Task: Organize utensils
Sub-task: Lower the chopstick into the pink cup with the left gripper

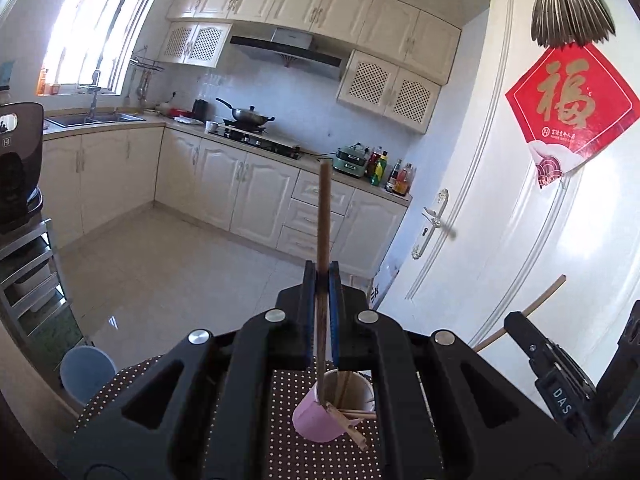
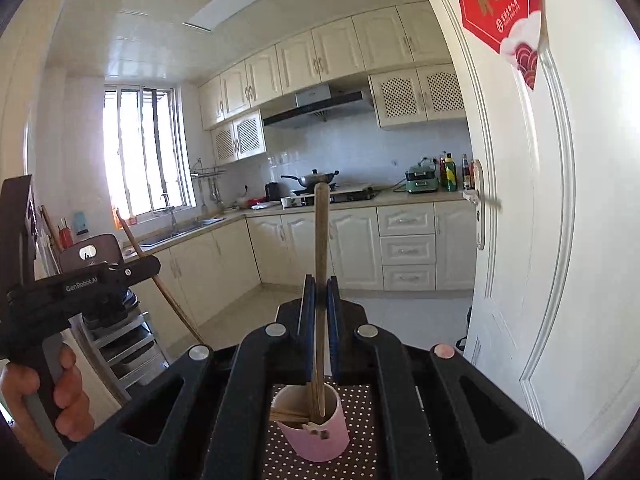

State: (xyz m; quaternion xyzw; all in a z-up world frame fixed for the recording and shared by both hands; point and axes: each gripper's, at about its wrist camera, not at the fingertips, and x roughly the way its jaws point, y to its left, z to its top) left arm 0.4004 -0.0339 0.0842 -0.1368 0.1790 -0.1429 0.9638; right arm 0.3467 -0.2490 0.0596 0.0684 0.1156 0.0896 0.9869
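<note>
My left gripper [image 1: 323, 269] is shut on a dark brown chopstick [image 1: 324, 208] that stands upright between the blue pads. Its lower end lines up with the mouth of a pink cup [image 1: 316, 420] holding several wooden sticks. My right gripper [image 2: 320, 280] is shut on a paler wooden utensil handle [image 2: 321, 232], also upright over the pink cup [image 2: 320, 440]. Each gripper shows in the other's view: the right gripper [image 1: 514, 318] with its pale stick, the left gripper [image 2: 154, 266] with its dark stick, held by a hand [image 2: 68, 392].
The pink cup stands on a brown polka-dot cloth [image 1: 288, 440]. A blue cup [image 1: 86, 372] sits at the cloth's left edge. A white door [image 1: 500, 200] is close on the right, and a metal rack [image 1: 32, 280] on the left. Kitchen cabinets and open floor lie ahead.
</note>
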